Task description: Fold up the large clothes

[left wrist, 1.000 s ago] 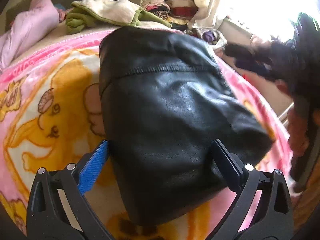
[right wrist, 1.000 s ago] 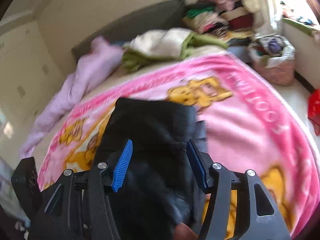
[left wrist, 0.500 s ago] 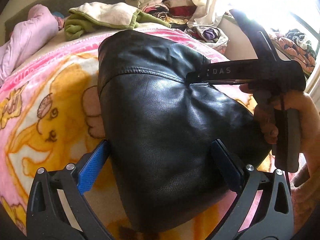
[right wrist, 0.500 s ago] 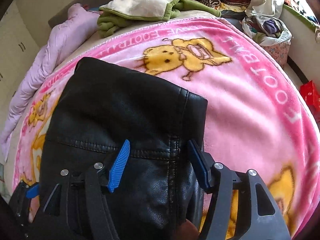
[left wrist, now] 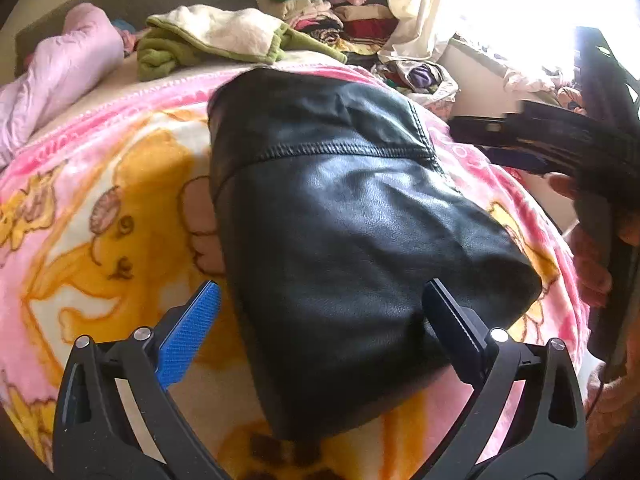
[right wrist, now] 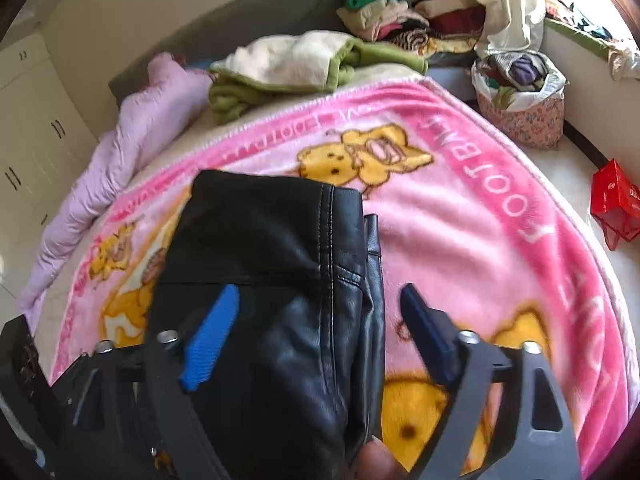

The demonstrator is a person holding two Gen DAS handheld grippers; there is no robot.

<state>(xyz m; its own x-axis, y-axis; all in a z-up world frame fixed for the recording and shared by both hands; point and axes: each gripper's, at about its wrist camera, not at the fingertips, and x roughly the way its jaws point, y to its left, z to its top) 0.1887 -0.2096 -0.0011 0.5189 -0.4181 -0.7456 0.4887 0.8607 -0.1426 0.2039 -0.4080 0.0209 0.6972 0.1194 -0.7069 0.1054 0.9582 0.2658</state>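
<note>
Black leather jacket (left wrist: 344,240), folded into a compact block, lies on our pink cartoon blanket (left wrist: 100,208).
We hold our left gripper (left wrist: 320,312) low over the jacket's near end, fingers spread wide with the leather between them and neither pad pressing it. Our right gripper (right wrist: 320,308) sits above the jacket's stitched edge, its jaws opening, one blue pad (right wrist: 212,336) over the leather and the other over the blanket. A green and cream fleece (right wrist: 288,64) lies crumpled well beyond.

right gripper (left wrist: 552,140) blurred at the frame edge; black leather garment's (right wrist: 280,300) near end cut off
</note>
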